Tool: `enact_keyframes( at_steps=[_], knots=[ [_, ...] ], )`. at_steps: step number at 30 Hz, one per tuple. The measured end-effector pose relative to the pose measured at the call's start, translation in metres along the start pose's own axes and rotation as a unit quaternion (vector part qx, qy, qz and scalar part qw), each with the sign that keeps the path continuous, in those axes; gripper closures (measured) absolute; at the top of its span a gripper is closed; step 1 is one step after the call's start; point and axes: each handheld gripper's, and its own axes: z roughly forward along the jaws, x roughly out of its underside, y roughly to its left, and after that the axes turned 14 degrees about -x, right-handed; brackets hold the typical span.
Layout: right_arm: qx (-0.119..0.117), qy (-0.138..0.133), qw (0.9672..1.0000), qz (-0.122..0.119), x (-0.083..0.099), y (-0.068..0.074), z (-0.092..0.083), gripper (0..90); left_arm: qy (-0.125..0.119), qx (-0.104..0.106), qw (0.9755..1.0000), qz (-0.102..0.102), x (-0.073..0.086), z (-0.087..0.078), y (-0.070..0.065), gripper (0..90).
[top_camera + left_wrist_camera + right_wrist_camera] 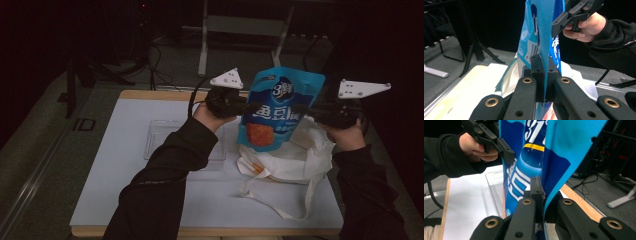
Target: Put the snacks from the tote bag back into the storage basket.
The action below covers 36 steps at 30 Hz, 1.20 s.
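Note:
A blue snack pouch (pixel 278 107) with white lettering and an orange food picture hangs upright above the table, held from both sides. My left gripper (pixel 246 106) is shut on its left edge; in the left gripper view the pouch's edge (pixel 541 37) runs between the closed jaws (pixel 544 75). My right gripper (pixel 299 109) is shut on the pouch's right edge, and in the right gripper view the pouch (pixel 534 150) stands pinched between the jaws (pixel 541 195). Below the pouch lies a cream cloth tote bag (pixel 285 165).
A clear plastic tray (pixel 160 137) lies flat on the white table top (pixel 125 200), partly behind my left sleeve. The tote's long handle loops toward the table's front right. Beyond the table stand a dark floor, cables and a metal stand (pixel 240 30).

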Motion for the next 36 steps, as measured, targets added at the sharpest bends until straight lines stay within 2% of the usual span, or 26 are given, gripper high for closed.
enact_keyframes(
  at_steps=[16, 22, 25, 29, 36],
  knots=[
    [-0.034, 0.003, 0.9993, -0.011, -0.020, 0.002, 0.055, 88.6, 0.004, -0.024, 0.9997, -0.007, 0.020, -0.053, 0.019, 90.0],
    [-0.046, 0.007, 0.9988, -0.012, -0.025, 0.002, 0.079, 88.6, 0.010, -0.040, 0.9991, -0.010, 0.030, -0.072, 0.026, 90.0],
    [-0.054, 0.012, 0.9984, -0.011, -0.028, 0.002, 0.090, 88.6, 0.010, -0.043, 0.9989, -0.016, 0.037, -0.081, 0.030, 90.0],
    [-0.066, 0.013, 0.9977, -0.013, -0.031, 0.002, 0.106, 88.6, 0.013, -0.046, 0.9988, -0.014, 0.044, -0.094, 0.036, 90.0],
    [-0.085, 0.020, 0.9961, -0.015, -0.035, 0.003, 0.134, 88.6, 0.013, -0.043, 0.9987, -0.023, 0.060, -0.115, 0.049, 90.0]
  ],
)
